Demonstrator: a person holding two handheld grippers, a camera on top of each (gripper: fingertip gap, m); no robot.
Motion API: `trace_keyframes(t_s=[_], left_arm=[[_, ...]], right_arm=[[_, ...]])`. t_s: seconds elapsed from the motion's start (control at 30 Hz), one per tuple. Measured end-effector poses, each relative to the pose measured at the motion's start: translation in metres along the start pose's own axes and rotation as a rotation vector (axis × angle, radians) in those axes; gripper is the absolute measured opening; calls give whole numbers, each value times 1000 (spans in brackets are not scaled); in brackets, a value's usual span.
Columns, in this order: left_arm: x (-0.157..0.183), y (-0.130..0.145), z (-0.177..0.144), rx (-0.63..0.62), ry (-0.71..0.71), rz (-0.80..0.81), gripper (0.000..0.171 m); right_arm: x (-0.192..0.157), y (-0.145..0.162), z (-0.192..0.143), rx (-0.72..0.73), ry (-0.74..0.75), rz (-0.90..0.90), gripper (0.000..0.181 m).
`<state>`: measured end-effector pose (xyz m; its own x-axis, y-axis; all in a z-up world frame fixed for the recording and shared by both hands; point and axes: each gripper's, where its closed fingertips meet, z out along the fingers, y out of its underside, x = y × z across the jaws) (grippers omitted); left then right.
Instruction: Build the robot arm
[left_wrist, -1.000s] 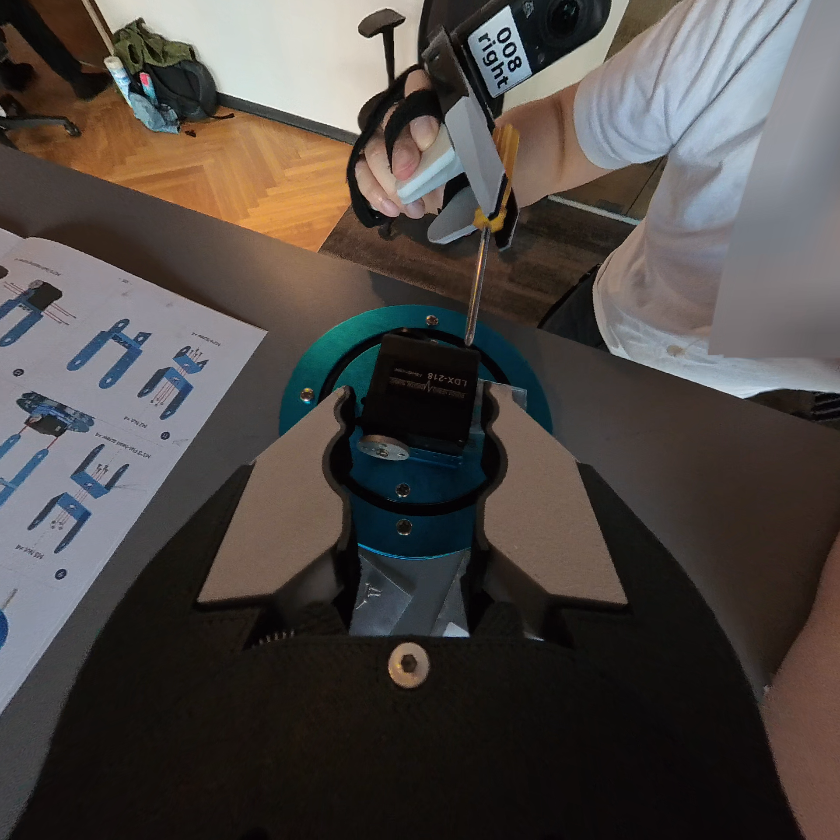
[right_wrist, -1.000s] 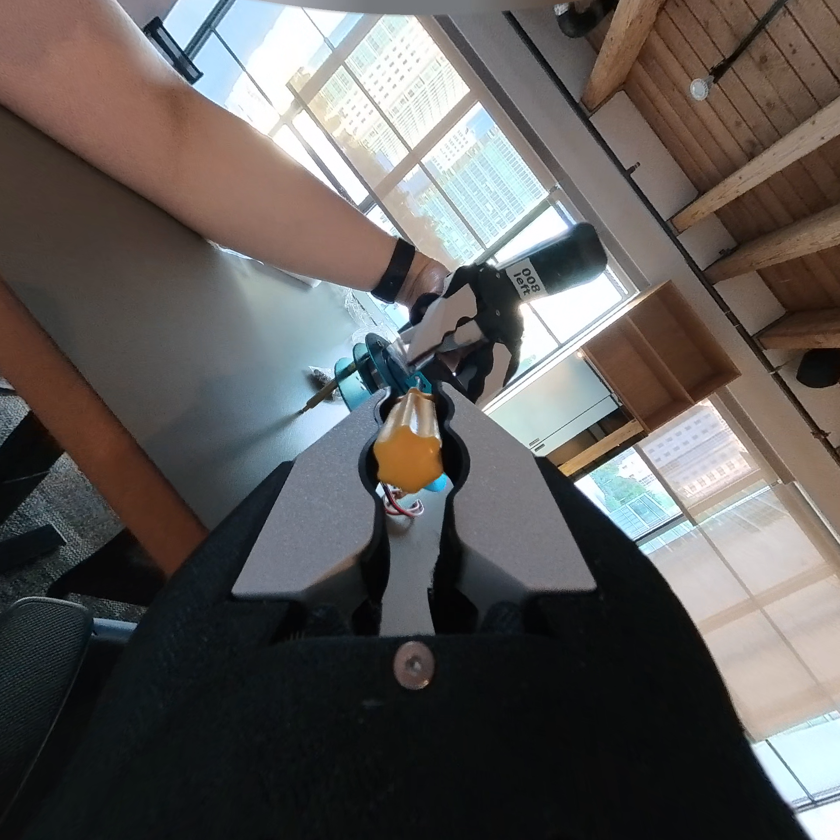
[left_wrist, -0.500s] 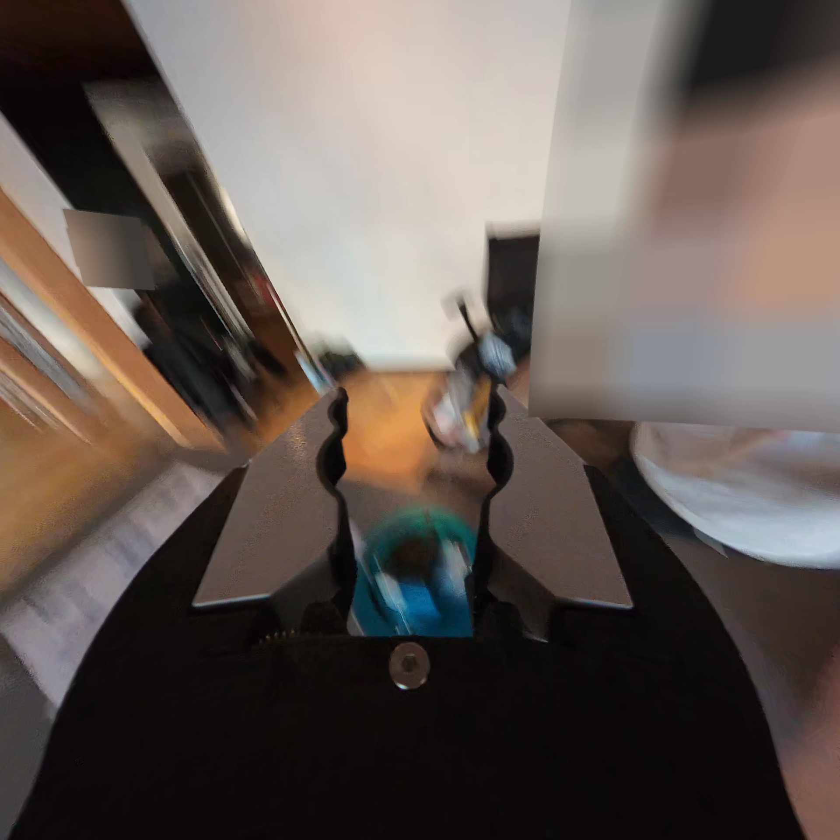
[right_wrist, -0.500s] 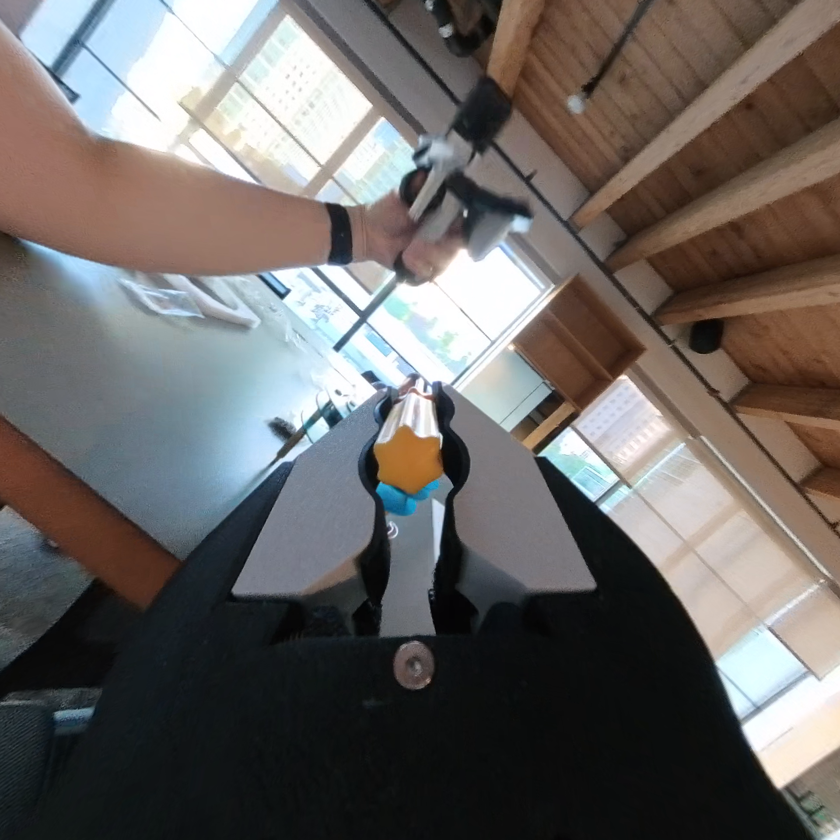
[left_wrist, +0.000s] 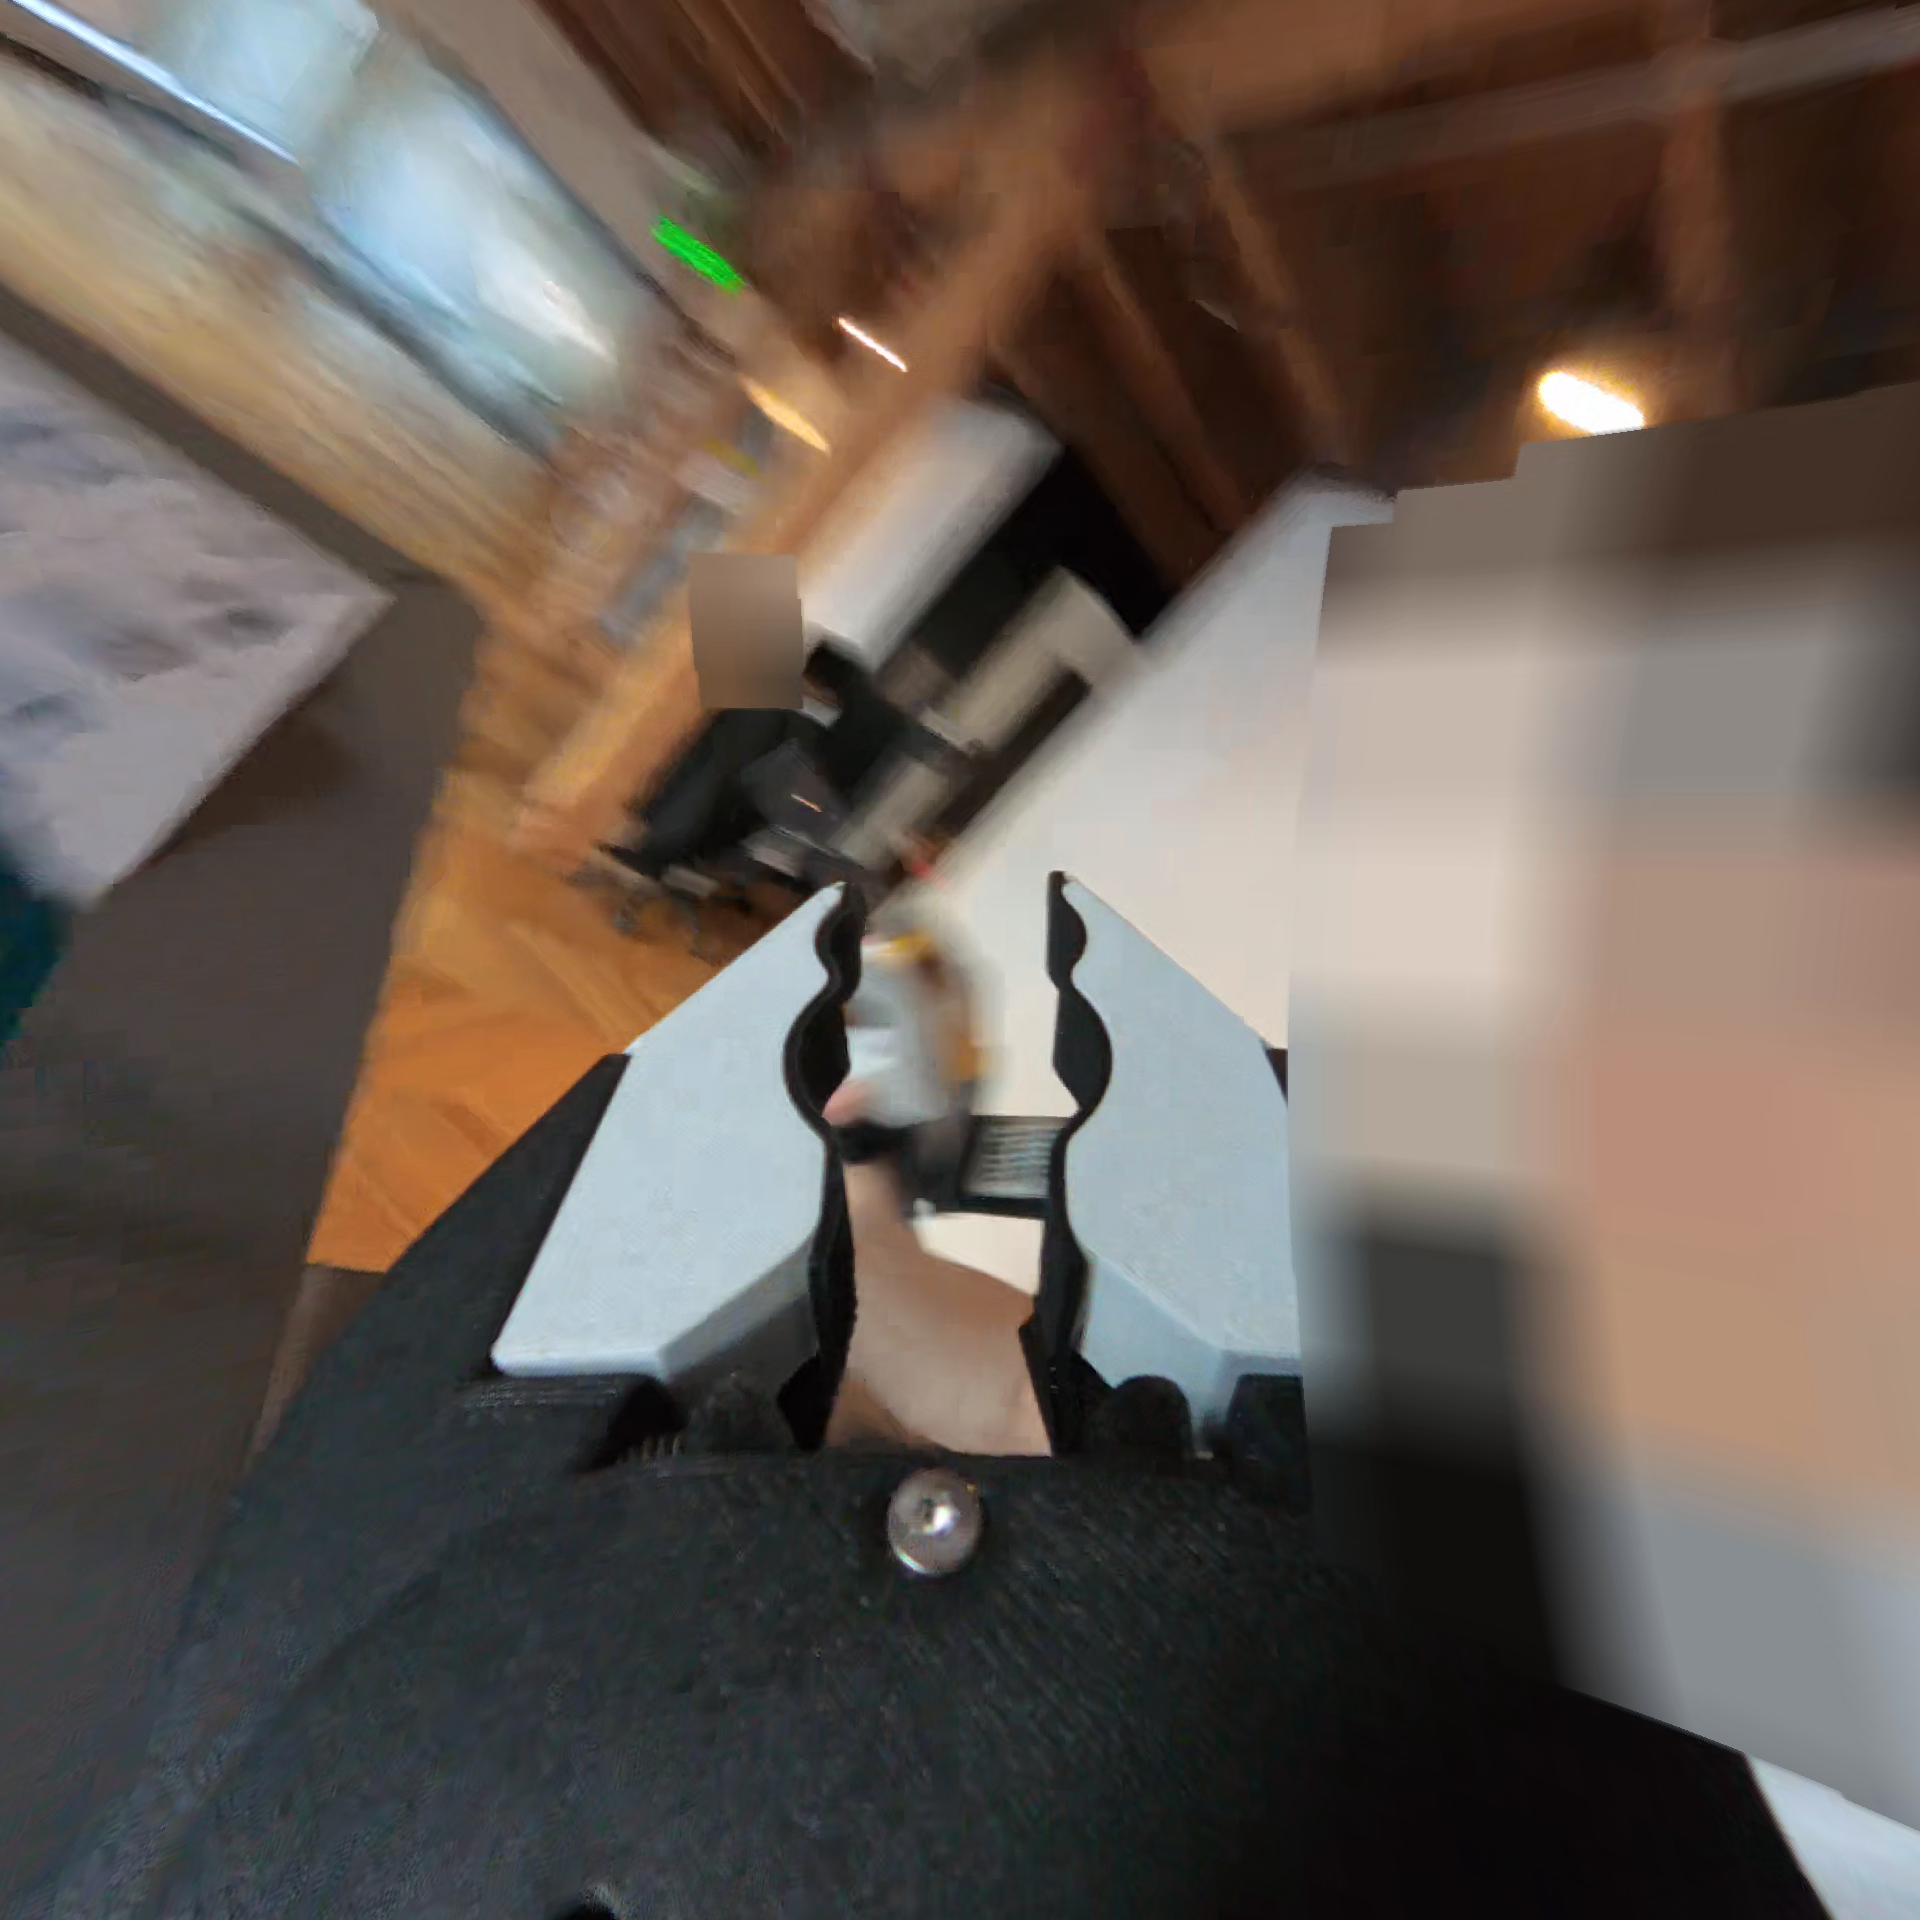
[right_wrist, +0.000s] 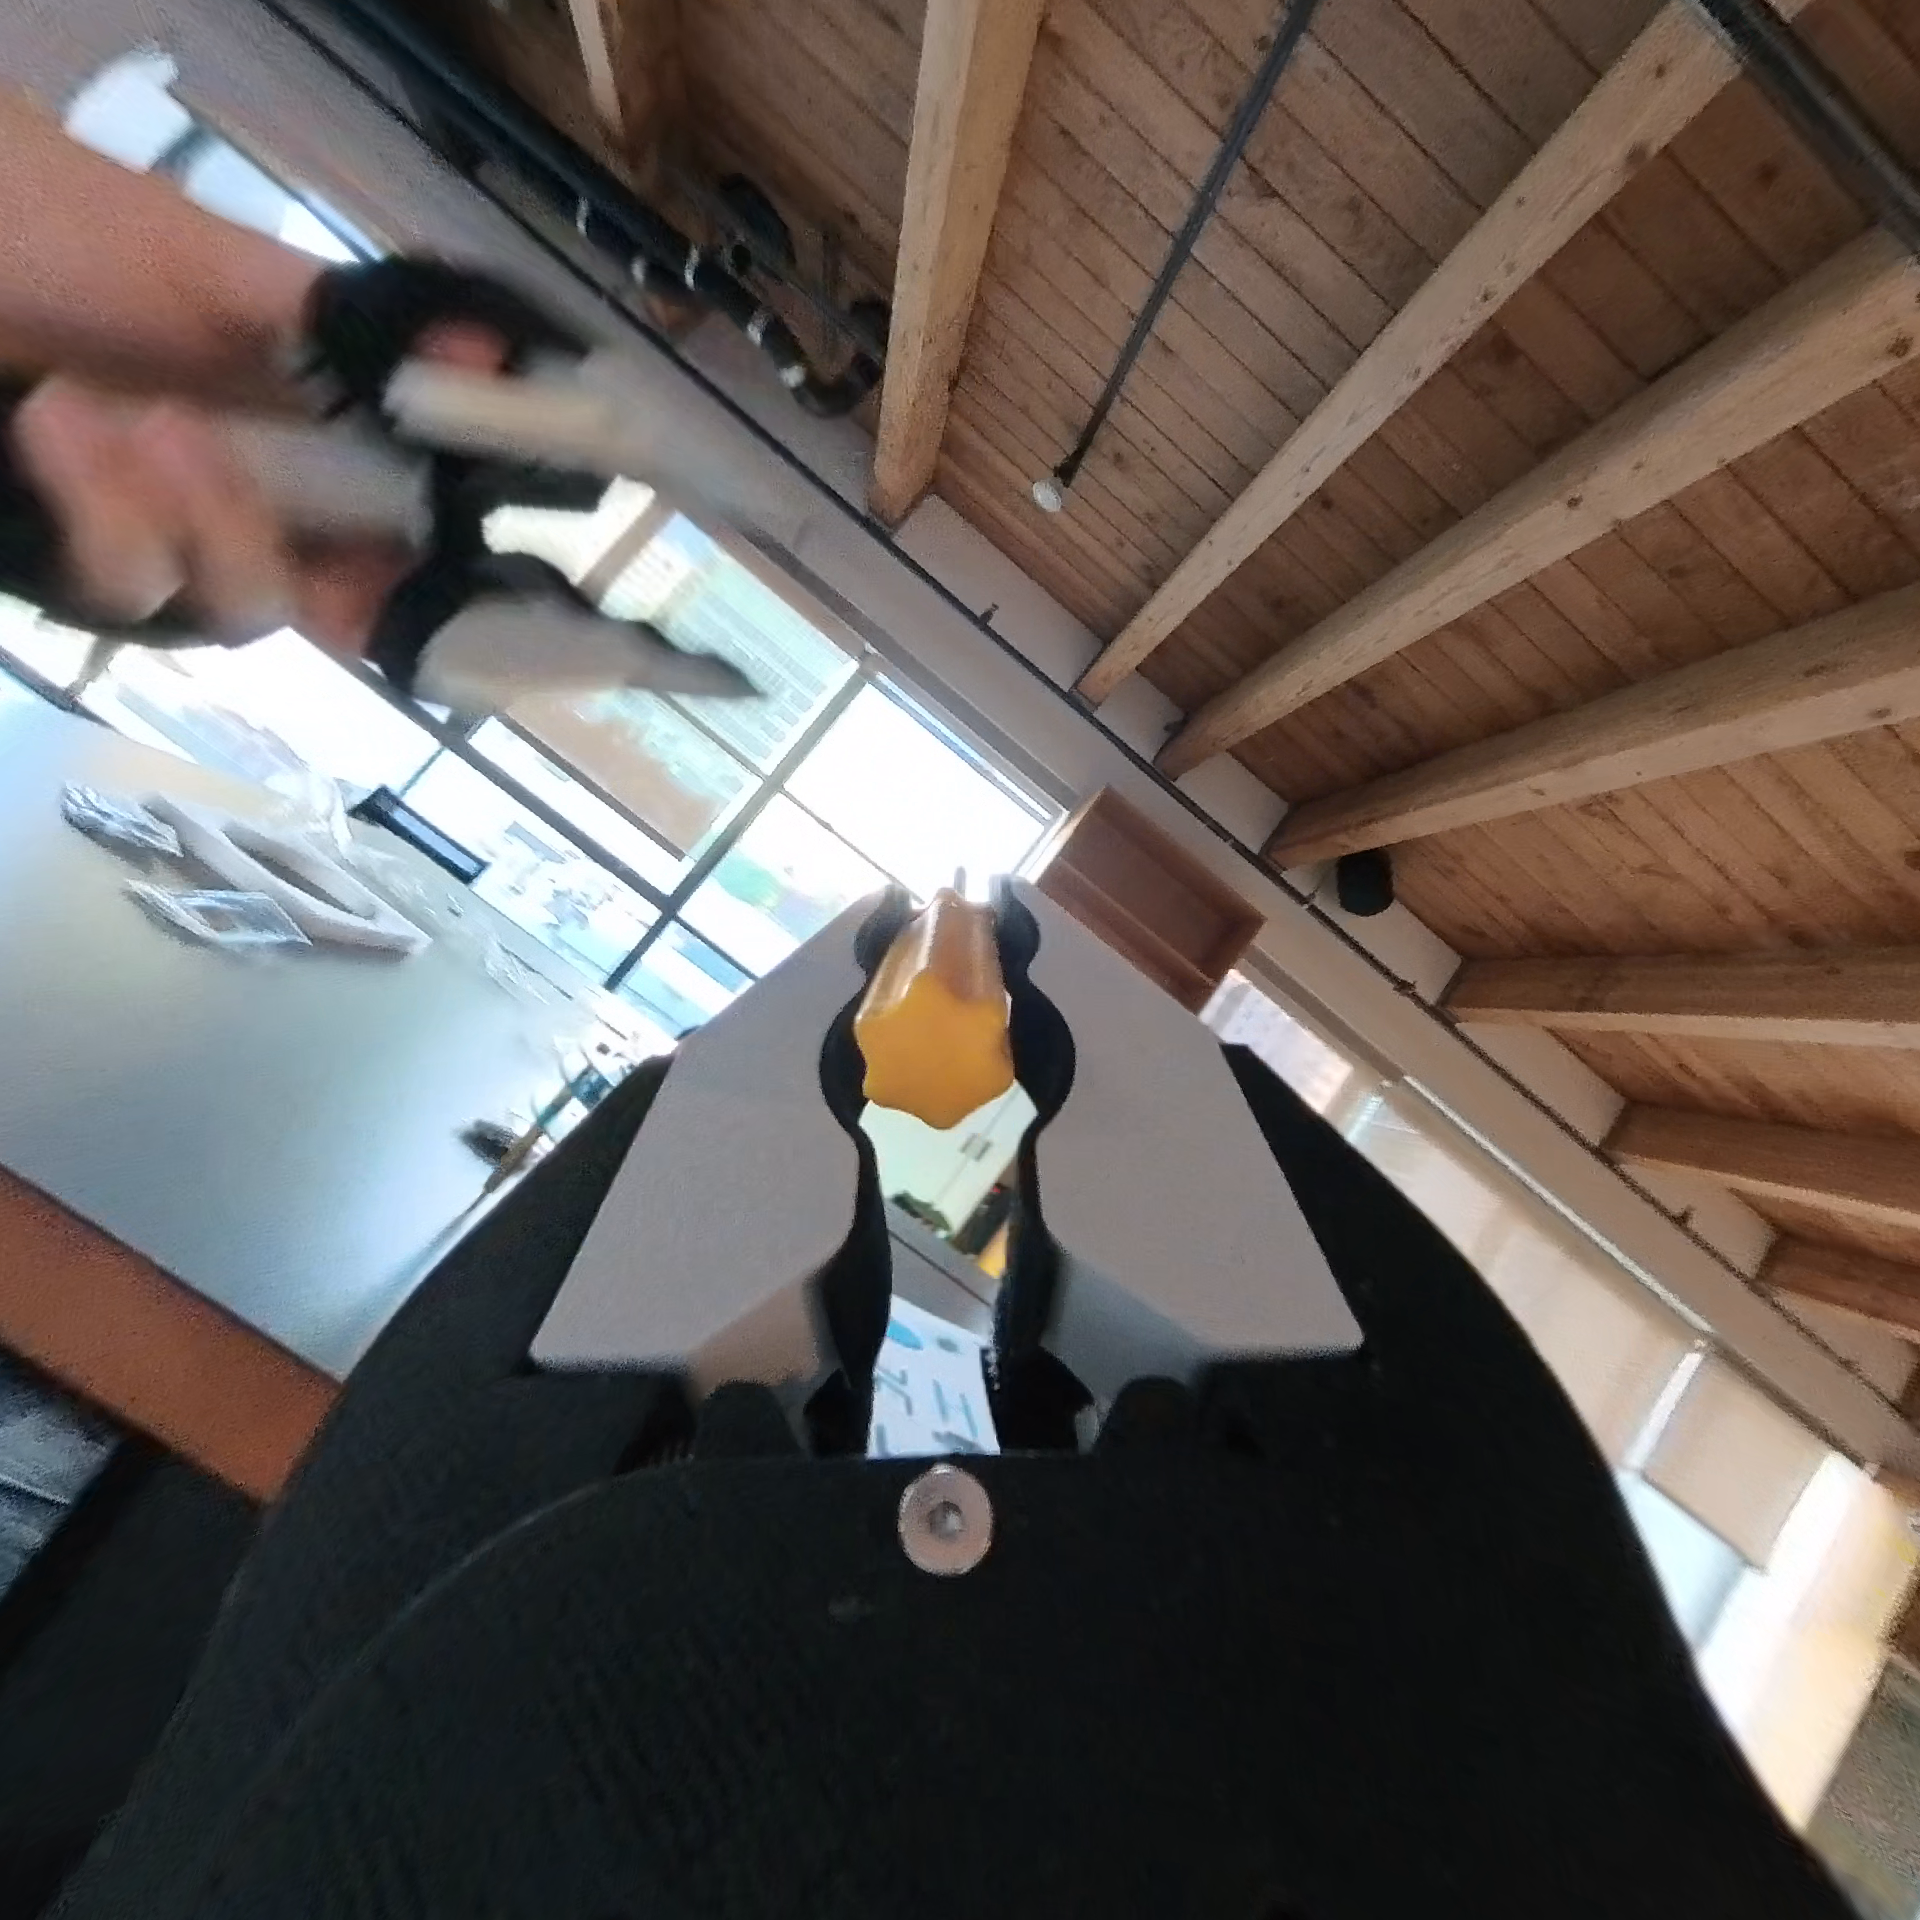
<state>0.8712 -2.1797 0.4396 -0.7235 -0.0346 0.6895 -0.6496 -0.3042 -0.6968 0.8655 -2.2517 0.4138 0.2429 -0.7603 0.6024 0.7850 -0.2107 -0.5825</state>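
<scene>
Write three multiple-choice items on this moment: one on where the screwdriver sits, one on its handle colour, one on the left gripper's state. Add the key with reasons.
1. Where is the screwdriver?
A. Lying on the grey table
B. Between the right gripper's fingers
C. In the left gripper

2. What colour is the screwdriver's handle?
A. Yellow
B. Red
C. Green

3. What is the state of the left gripper?
A. Shut on a screwdriver
B. Shut on a sheet of paper
C. Open, holding nothing

Key: 1 B, the right gripper clamps the handle in the right wrist view. 2 A, the star-shaped butt end shows yellow. 3 C, a clear gap separates its fingers, with only blurred background behind.
</scene>
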Motion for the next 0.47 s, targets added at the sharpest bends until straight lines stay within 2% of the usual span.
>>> trace_keyframes(t_s=[0.03, 0.07, 0.1, 0.13, 0.2, 0.3, 0.4, 0.43, 0.47], left_arm=[[-17, 18, 6, 63, -64, 4, 42], [-32, 28, 13, 141, -98, -24, 49], [-38, 32, 19, 230, -54, -64, 50], [-36, 33, 25, 303, 43, -92, 32], [-47, 41, 39, 340, 129, -173, 23], [-37, 39, 44, 439, 264, -168, 20], [-54, 53, 59, 383, 161, -93, 17], [-53, 55, 60, 371, 191, -83, 5], [-58, 53, 58, 377, 198, -102, 4]], right_arm=[[3, -1, -5, 5, -12, 28, 15], [6, -3, -9, 16, -25, 39, 15], [7, -5, -13, 32, -47, 43, 15], [6, -5, -15, 39, -78, 55, 15], [3, -3, -17, 37, -118, 99, 16], [-11, 4, -19, 19, -188, 133, 15], [-28, 14, -19, -5, -246, 177, 15], [-33, 21, -17, -25, -249, 171, 15], [-35, 25, -15, -29, -247, 181, 15]])
